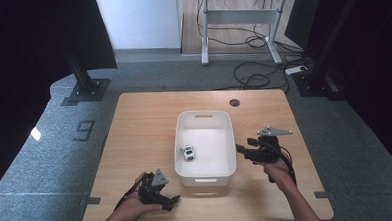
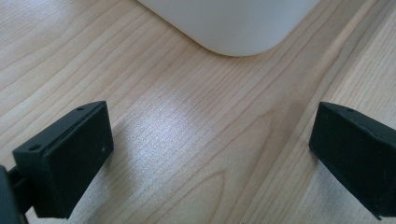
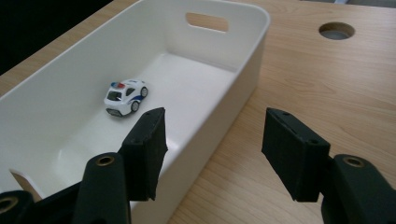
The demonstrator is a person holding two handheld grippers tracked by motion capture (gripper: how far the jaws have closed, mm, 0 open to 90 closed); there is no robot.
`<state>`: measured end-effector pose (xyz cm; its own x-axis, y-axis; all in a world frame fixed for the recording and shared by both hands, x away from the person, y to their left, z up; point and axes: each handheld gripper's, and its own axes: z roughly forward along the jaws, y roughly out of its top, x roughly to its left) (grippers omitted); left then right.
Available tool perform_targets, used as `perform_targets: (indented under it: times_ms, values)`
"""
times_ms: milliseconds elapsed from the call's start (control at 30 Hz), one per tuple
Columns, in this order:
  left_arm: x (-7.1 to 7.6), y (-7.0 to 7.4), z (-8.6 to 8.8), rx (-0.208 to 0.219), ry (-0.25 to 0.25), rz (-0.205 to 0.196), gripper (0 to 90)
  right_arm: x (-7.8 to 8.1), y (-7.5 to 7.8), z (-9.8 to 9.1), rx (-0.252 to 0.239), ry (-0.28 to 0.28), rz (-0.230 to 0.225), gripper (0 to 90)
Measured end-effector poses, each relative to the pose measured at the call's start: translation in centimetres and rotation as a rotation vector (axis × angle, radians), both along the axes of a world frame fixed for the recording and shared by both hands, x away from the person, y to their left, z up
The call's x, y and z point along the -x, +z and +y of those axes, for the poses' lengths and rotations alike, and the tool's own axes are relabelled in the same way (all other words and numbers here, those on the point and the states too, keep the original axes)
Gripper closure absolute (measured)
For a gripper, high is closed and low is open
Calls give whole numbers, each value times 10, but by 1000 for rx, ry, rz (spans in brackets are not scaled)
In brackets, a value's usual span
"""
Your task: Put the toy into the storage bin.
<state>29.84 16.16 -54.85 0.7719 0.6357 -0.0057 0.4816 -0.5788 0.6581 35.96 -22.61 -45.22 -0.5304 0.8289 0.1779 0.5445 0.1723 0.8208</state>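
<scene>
I see the toy police car (image 3: 125,97) lying inside the white bin (image 3: 243,79); my right gripper (image 3: 212,149) hangs beside the bin's rim, jaws apart, empty; my left gripper (image 2: 210,154) rests wide open, empty, near the bin's corner

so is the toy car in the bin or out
In. The toy car sits upright on its wheels on the floor of the white bin, near one long wall, apart from both grippers.

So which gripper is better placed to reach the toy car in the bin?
Probably the right gripper: its open jaws point over the bin toward the toy car. The left gripper sits outside the near corner.
</scene>
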Motion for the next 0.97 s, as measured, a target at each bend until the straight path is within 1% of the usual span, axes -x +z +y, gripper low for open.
perform_targets:
  times_ms: [167,267,367,600,800,967]
  values:
    - [0,0,0,1,0,0,0,7,-7,-21,-7,-36,-2,394]
    - [0,0,0,0,-1,0,0,10,-11,-30,4,-51,2,390]
    - [0,0,0,1,0,0,0,13,-16,-39,2,-65,2,390]
    - [0,0,0,1,0,0,0,18,-26,-58,18,-100,21,387]
    - [0,0,0,0,0,0,0,20,-33,-69,34,-126,35,377]
    - [0,0,0,0,0,0,0,20,-34,-73,26,-143,34,355]
